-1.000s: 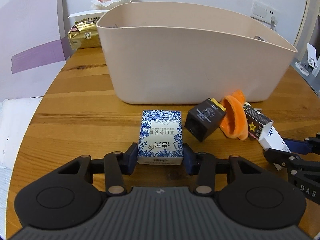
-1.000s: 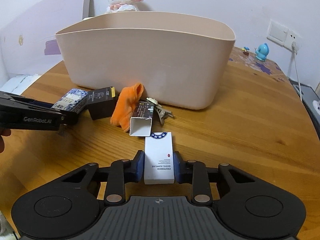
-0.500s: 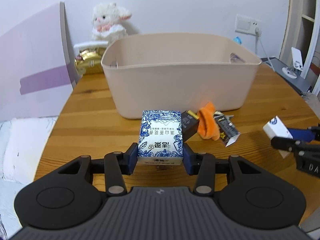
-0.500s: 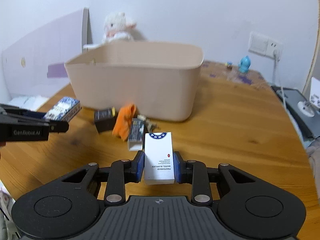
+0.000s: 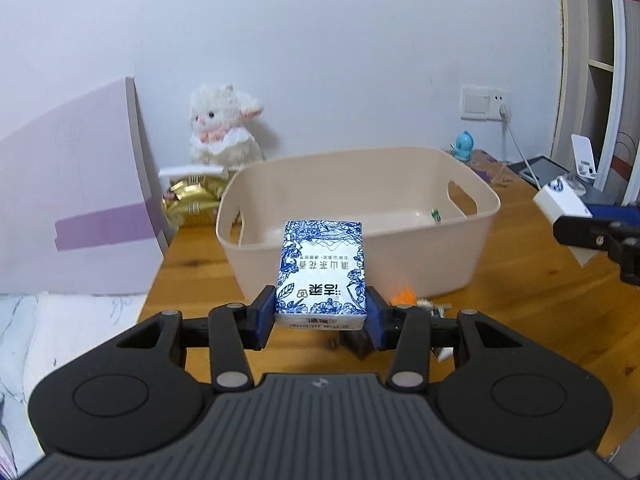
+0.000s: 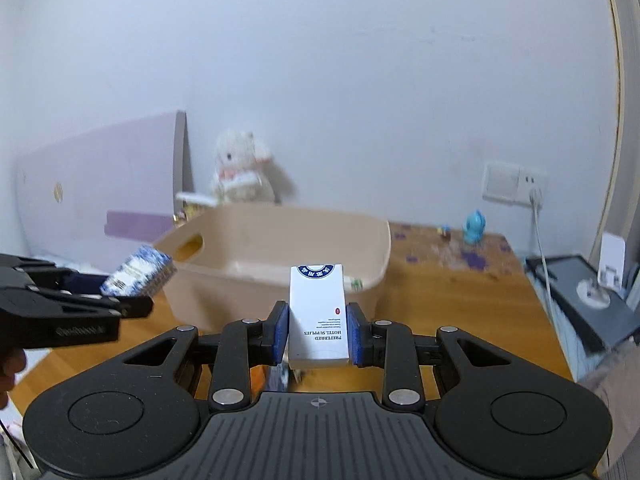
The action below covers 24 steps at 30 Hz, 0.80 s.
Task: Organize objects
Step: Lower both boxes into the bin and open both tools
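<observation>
Both grippers are up in the air on the near side of the beige tub (image 5: 356, 216), each with something in its grip. The left gripper (image 5: 320, 312) is clamped on a blue-and-white floral packet (image 5: 322, 268), its blue pads pressed against the packet's two sides, held above the wooden table (image 5: 532, 300) just short of the tub's near wall. The right gripper (image 6: 318, 332) is closed tight on a white carton (image 6: 318, 316) printed with "HOTEL SUPPLIES" (the lettering reads upside down from here), likewise lifted and in line with the tub's near rim.

The tub itself sits on the table, open-topped with a cut-out handle at each end. Inside it is nearly bare: the only thing I can make out is a small green-and-white item (image 5: 435, 215) lying on the floor near the right end wall. Too small to tell what it is.

Down on the table under the left gripper, an orange scrap (image 5: 402, 296) and a dark box (image 5: 356, 344) peek out. A white plush lamb (image 5: 224, 128) sits against the wall behind the tub, above a gold packet (image 5: 192, 200).
</observation>
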Tool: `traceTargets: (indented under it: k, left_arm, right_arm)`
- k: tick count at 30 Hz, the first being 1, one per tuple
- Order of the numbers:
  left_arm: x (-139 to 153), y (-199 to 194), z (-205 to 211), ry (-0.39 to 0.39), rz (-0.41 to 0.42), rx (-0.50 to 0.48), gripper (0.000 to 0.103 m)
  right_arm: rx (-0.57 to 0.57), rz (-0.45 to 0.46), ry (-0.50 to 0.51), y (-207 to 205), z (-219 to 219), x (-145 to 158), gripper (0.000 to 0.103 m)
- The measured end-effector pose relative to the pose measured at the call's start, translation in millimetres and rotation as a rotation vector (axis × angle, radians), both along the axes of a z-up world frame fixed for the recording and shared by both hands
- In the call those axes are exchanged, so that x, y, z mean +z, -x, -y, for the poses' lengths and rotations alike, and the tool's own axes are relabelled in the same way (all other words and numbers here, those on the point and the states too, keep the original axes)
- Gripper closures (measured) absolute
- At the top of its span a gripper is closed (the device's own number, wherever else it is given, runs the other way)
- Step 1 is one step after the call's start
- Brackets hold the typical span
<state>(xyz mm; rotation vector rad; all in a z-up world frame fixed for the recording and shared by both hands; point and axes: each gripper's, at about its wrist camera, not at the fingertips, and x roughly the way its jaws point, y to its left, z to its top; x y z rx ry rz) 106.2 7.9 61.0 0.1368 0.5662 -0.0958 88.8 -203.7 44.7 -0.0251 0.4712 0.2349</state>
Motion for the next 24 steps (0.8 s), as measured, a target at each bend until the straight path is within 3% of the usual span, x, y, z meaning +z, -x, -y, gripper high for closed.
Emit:
traceTargets:
  k: [12,24]
  left_arm:
    - [14.2,-61.9,6.4,-0.006,0.027,-0.004,0.055]
    - [-33.8,-152.8,14.9,-0.034,-0.092,0.026,0.055]
  right_arm:
    - [-0.003,0.050,-0.012,-57.3,-0.5,15.7,0.075]
    - [-0.030,-0.042,-0.012,-125.1,-26.5,-15.7,0.075]
